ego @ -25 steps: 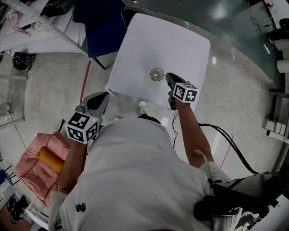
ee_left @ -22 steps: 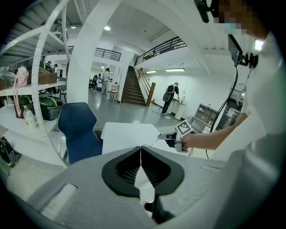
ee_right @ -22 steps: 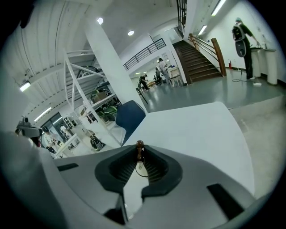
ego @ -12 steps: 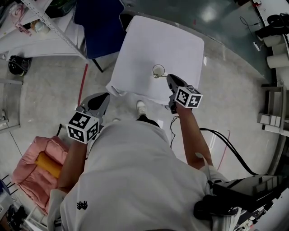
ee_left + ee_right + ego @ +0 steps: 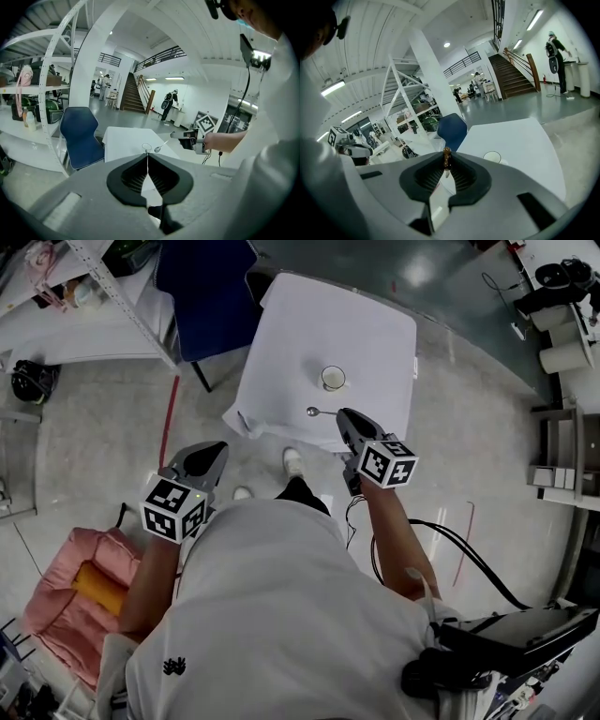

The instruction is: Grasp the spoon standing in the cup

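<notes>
Spoon of slim silvery metal with a round bowl (image 5: 319,412) is already out of the small round white cup (image 5: 332,378) in the head view. It lies roughly level near the front edge of the square white-clothed desk (image 5: 300,324), close to the cup but apart from it, with its handle end in the right gripper (image 5: 343,415). The grasp therefore looks made, and I judge little is left beyond holding it steady (the cup stands upright with no spoon in it). The right forearm reaches forward to the desk with the marker cube on top. The left gripper (image 5: 214,451) hangs low and close to the person's body, over the floor and well apart from the desk.

In the left gripper view, its jaws are pressed together with nothing between them and point toward the desk from far back. Spoon and cup show small beyond them, the bowl end nearest the cup.

In the right gripper view, the jaws are clamped on the spoon's brown beaded handle, whose tip pokes up between the pads. The cup sits on the desk ahead, to the right.
</notes>
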The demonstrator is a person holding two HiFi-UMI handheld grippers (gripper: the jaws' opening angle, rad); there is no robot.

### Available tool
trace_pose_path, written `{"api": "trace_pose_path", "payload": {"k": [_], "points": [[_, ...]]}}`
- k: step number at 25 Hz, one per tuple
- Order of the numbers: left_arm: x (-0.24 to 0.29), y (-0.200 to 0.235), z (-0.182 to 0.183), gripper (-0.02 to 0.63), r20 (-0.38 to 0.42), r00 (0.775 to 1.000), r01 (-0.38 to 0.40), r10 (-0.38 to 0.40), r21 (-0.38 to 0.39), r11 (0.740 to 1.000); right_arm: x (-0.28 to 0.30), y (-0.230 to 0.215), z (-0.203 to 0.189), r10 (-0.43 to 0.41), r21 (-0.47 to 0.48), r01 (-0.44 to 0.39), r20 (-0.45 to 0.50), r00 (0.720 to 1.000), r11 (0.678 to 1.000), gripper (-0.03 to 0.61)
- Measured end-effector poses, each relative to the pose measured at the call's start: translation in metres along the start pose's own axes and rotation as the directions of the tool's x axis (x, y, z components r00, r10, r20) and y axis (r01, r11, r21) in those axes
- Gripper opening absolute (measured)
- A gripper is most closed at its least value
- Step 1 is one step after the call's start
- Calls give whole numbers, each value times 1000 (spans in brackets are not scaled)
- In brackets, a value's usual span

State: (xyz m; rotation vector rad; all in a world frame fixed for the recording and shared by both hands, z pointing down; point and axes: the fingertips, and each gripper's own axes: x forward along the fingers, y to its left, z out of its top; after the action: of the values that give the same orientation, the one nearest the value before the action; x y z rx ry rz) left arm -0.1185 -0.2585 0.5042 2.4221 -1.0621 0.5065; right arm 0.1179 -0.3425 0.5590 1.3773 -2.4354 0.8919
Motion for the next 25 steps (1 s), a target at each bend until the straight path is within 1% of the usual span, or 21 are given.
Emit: {"api": "trace_pose_path", "payload": {"k": [5,10,16,25], "points": [[-14,0,-20,12,-5,1000,22,-22,0,1000,-16,38,-19,11,1,-11,9,1000,1000,49],[-27,-4,-33,12,-13,999,47,-47,4,999,-33,62,-34,10,2,-10,4,1000,1000,50],[-35,-9,-38,12,-12,997,70,-70,13,997,-51,82,-42,8,0,-8,6,1000,1000,49],[-45,-8,-39,12,-5,996,86,-86,31,996,-59,105,-47,13,-10,-13,14,1000,1000,49]]}}
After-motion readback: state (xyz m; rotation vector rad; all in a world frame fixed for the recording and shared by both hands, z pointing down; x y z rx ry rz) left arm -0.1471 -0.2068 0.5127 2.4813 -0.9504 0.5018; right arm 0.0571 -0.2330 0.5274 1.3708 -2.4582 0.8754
